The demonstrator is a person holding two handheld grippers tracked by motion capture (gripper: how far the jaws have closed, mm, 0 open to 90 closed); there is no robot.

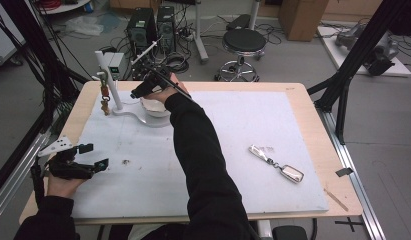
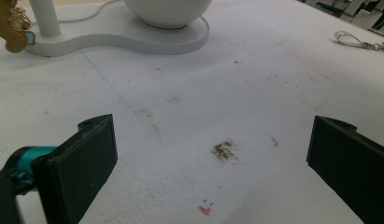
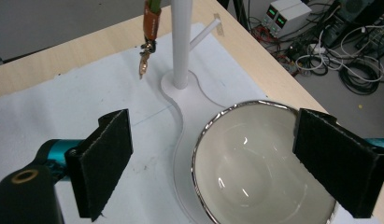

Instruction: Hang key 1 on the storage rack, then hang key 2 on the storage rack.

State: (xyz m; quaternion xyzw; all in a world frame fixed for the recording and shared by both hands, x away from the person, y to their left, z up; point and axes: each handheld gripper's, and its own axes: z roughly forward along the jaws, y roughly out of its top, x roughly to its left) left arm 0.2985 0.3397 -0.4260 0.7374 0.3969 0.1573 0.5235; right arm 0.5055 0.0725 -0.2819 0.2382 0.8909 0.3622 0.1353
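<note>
A white stand (image 1: 113,85) with an upright post (image 3: 180,42) is at the mat's far left. From its hook hangs a brown keychain (image 1: 105,100) (image 3: 150,32). A white bowl (image 1: 154,107) (image 3: 255,163) with a shiny rim rests on the stand's flat base (image 2: 133,39). My right gripper (image 1: 138,92) (image 3: 213,149) hovers over the bowl, open, nothing between its pads. A silver keychain (image 1: 276,163) lies flat on the mat at the right. My left gripper (image 1: 93,156) (image 2: 213,158) is open low over the mat's near left, holding nothing.
The white foam mat (image 1: 243,115) covers most of the wooden table. A dark smudge (image 2: 224,150) marks it ahead of the left gripper. The person's right sleeve (image 1: 203,160) crosses the middle. Black frame bars, cables and a stool (image 1: 243,42) stand beyond the table.
</note>
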